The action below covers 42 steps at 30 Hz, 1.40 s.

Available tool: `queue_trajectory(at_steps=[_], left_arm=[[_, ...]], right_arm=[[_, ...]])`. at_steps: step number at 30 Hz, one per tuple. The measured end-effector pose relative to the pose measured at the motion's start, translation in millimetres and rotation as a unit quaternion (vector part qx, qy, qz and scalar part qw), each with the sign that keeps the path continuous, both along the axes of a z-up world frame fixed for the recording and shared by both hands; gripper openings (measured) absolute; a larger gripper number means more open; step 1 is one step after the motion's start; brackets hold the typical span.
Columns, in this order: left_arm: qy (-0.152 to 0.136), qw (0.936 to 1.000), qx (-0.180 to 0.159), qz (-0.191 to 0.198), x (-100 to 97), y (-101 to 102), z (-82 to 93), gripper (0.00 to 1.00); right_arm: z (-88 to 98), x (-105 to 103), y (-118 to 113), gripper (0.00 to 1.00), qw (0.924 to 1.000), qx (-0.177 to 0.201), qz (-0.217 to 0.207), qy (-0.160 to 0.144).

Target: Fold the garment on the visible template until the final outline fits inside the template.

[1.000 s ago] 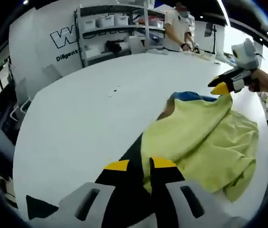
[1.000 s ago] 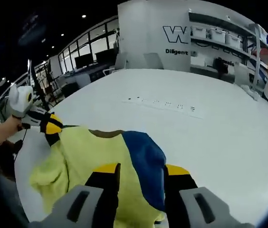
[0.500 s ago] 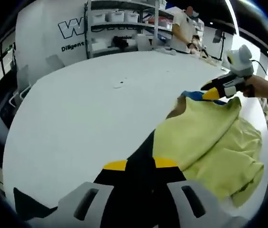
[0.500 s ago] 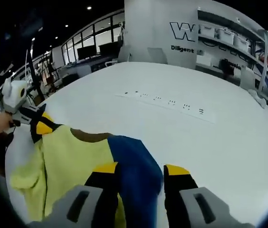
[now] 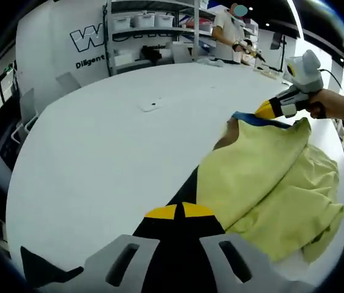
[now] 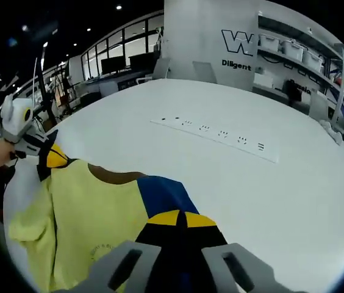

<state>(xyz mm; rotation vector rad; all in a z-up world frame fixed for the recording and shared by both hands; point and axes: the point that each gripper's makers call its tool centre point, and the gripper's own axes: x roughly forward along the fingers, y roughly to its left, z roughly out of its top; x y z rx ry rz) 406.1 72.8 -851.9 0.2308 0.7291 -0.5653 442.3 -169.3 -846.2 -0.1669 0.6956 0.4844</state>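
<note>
The garment (image 5: 263,177), a soft yellow-green top with a blue panel and a black part, was stretched between the two hand-held grippers on the white table (image 5: 99,146). In the left gripper view the left gripper (image 5: 182,212) had its yellow-tipped jaws pressed together on the black edge of the cloth, and in the right gripper view the right gripper (image 6: 178,218) was likewise clamped, its tips meeting over the dark and blue fabric. Across the cloth, in the left gripper view, the right gripper's tips sat at the blue collar edge, held by a person's hand (image 5: 324,107). Between the two grips the upper edge ran fairly taut, while the far side lay bunched in loose folds near the table's edge. It looked light and limp, likely to sag and crease wherever it was not held, and thin enough to slip from a shallow pinch; corners, shoulder seams and hems seemed the surest places to grip. No template outline could be made out on the table. A white power strip (image 6: 215,131) lay well apart from the cloth. Farther off stood shelves (image 5: 154,24) with bins, and another person (image 5: 230,33) was at the table's far end.
</note>
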Motion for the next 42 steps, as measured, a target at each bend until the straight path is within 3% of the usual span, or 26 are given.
queue_trajectory(at_steps=[8,13,21,23,27,29,34,42], left_arm=[[-0.042,0.9989,-0.012,-0.016,-2.1,0,33.9,0.05],[-0.052,0.9979,-0.028,-0.025,-13.2,-2,52.3,0.05],[-0.057,0.9943,-0.011,-0.089,-53.7,-11,63.1,0.05],[-0.043,0.9936,-0.011,-0.103,-65.3,-14,58.2,0.05],[0.007,0.9917,-0.003,-0.129,-90.7,-16,33.1,0.05],[0.013,0.9912,-0.002,-0.132,-95.6,-18,25.6,0.05],[0.029,0.9899,0.021,-0.137,-101.7,-15,5.1,0.05],[0.048,0.9904,0.026,-0.127,-105.9,-15,-9.8,0.05]], right_arm=[[33.3,-13,-1,0.0,0.9995,0.014,0.015,-0.026],[55.3,-27,-4,0.0,0.9987,0.021,0.025,-0.04],[69.1,-68,-15,0.0,0.9984,0.013,0.04,-0.037],[67.9,-78,-18,0.0,0.9985,0.011,0.043,-0.032],[48.2,-108,-21,0.0,0.9984,0.001,0.055,0.015],[33.8,-121,-23,0.0,0.9972,-0.016,0.061,0.039],[17.5,-131,-22,0.0,0.997,-0.006,0.05,0.059],[-0.5,-138,-22,0.0,0.9961,-0.006,0.041,0.078]])
